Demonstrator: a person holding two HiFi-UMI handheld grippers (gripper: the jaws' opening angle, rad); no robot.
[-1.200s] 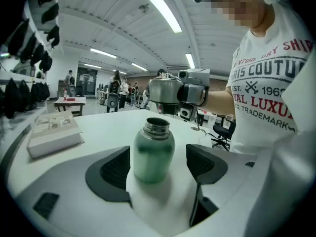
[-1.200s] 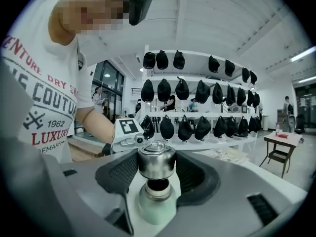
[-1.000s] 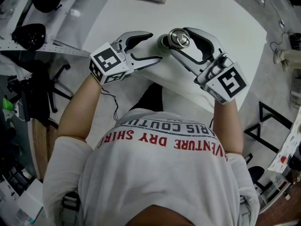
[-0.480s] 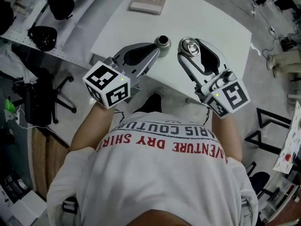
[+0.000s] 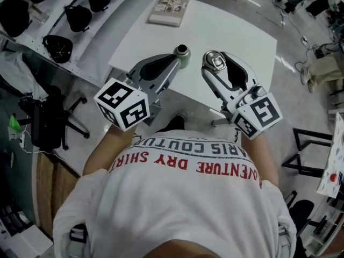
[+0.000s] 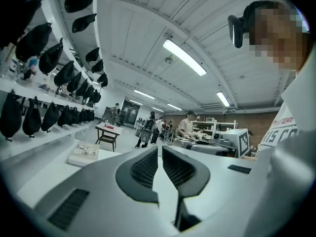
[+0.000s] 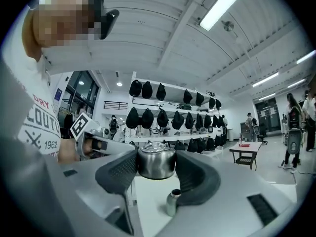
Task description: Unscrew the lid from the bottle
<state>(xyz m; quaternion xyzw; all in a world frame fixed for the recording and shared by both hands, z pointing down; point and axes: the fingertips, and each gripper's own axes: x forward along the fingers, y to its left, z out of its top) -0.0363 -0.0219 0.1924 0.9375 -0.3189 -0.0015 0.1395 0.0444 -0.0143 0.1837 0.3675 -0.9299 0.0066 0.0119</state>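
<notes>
Two grippers reach out level beyond the person's white printed shirt (image 5: 188, 198), each with a black-and-white marker cube at its near end. The left gripper (image 5: 171, 66), left of centre in the head view, has its jaws closed together with nothing between the ribbed dark pads. Its own view shows only bare tabletop past them.

The right gripper (image 5: 216, 63), right of centre, has its jaws clamped on the lid (image 7: 156, 163), with the pads pressing its two sides and holding it up in the air. The lid is a squat steel cup, shiny and smooth, with a domed top and a small raised fitting at its centre.

In the head view the bottle (image 5: 181, 57) sits just past the left gripper's tips. The right gripper view shows it standing upright and alone on the white tabletop (image 5: 231, 26), dark mouth open, so the lid is already off. It is a small pale-green cylinder with a metal neck.

The bottle looks hard-walled and probably light if empty, so a nudge could tip it or skid it on the smooth top. I would take it across the body, low down, rather than at the narrow neck. The lid's polished wall looks slippery, so a squeeze across its widest part, as here, seems the safe hold.

Farther off, a thin book (image 5: 169, 8) lies flat at the tabletop's far left corner. Shelving with dark rounded bags (image 5: 56, 47) fills the upper left.
</notes>
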